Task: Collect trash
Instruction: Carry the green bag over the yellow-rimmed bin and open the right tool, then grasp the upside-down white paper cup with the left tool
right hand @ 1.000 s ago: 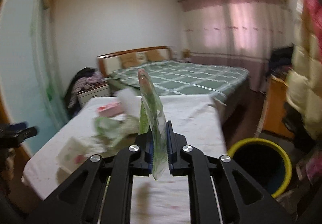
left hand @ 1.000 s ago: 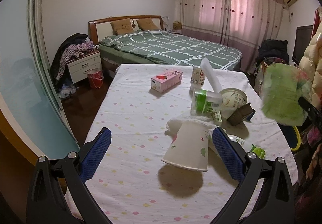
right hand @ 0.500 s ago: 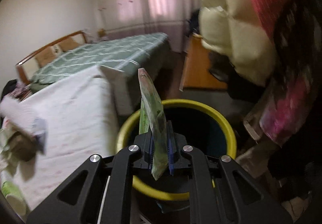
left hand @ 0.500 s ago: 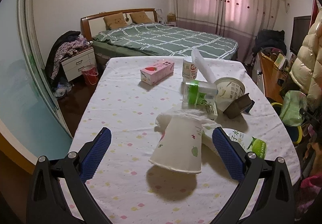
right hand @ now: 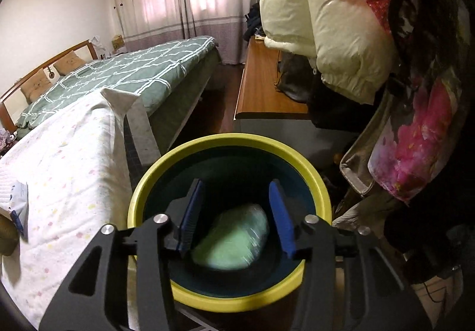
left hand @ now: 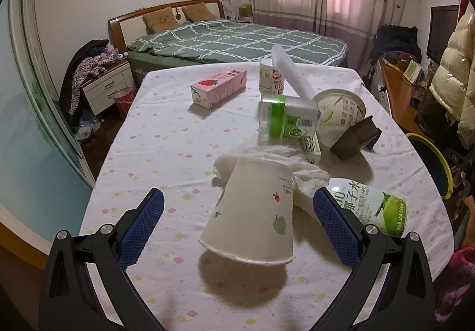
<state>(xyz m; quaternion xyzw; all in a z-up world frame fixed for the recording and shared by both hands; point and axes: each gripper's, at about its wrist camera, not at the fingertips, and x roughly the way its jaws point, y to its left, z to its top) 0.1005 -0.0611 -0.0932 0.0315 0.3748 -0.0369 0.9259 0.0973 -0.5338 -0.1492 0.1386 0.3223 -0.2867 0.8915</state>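
The right tool (right hand: 236, 213) hangs over the mouth of a yellow-rimmed trash bin (right hand: 166, 166) that stands on the floor just beside the counter (right hand: 59, 152). Its blue pads are spread apart with nothing between them. Below them, inside the bin's dark interior, lies a pale green wrapper (right hand: 234, 239), blurred.

The left tool (left hand: 237, 221) is over the near end of the counter (left hand: 166, 146), which is covered in a white cloth with small pastel spots. Its blue pads are spread wide on either side of a white paper cup (left hand: 252, 221), without touching it. The cup is tilted on its side with its open rim toward the camera, propped on a crumpled white tissue (left hand: 299, 170). Just to the right of the cup lies a coconut drink bottle (left hand: 371, 209) with a green and white label, partly hidden behind the right pad.

Farther along the counter a clear container with a green label (left hand: 286, 120) lies on its side, touching a round white tub (left hand: 338, 114). A brown cardboard piece (left hand: 354, 138) rests against the tub. A pink strawberry milk carton (left hand: 219, 87) lies well apart to the left, and a small white bottle (left hand: 268, 81) stands upright behind the container. The bin's yellow rim (left hand: 430, 152) shows off the counter's right edge.
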